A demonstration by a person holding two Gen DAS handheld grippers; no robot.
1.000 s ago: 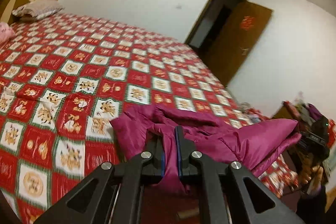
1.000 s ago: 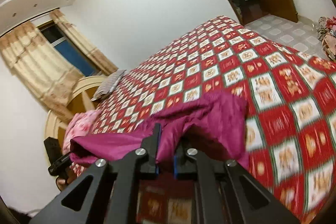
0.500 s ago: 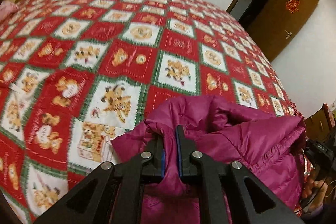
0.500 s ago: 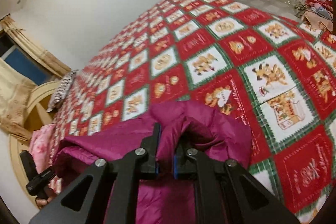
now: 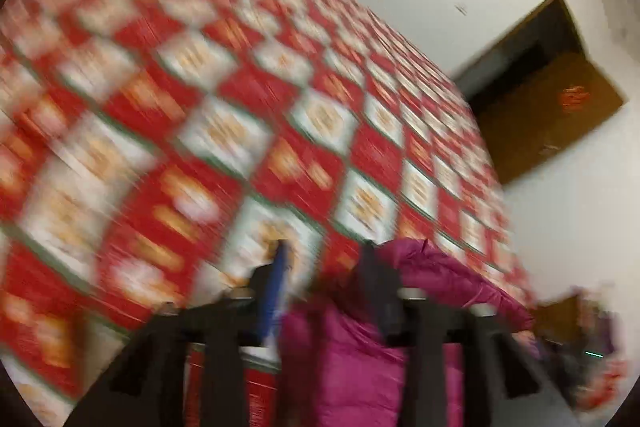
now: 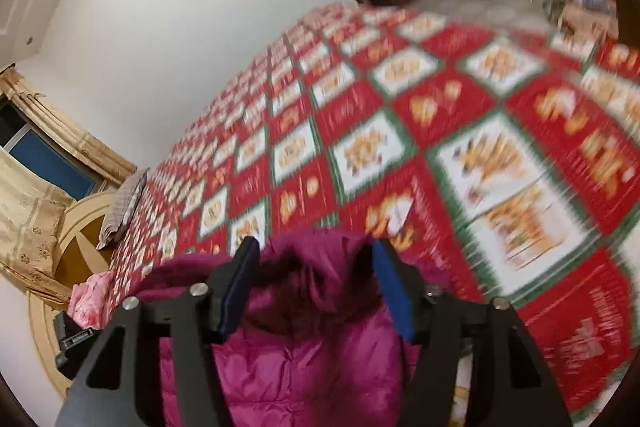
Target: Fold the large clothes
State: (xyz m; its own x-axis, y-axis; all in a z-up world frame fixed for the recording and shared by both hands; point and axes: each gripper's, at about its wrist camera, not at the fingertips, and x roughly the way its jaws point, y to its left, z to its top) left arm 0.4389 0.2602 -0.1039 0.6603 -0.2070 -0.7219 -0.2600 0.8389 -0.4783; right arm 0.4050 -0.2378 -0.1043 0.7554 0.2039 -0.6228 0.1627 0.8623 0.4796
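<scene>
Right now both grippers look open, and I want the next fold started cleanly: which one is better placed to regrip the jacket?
Right. The right gripper straddles the magenta jacket, fabric bunched between its open jaws. The left gripper is open off the jacket's edge, mostly over the bedspread.

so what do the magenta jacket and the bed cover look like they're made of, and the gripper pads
Magenta jacket: likely a nylon-type shell with padding; it has a slight sheen and puffy stitched panels.
Bed cover: printed woven fabric, probably cotton or polyester; matte, in red and white squares, though blurred.
Pads on the right gripper: blue, matte, rubber or foam by the look, on black fingers.
</scene>
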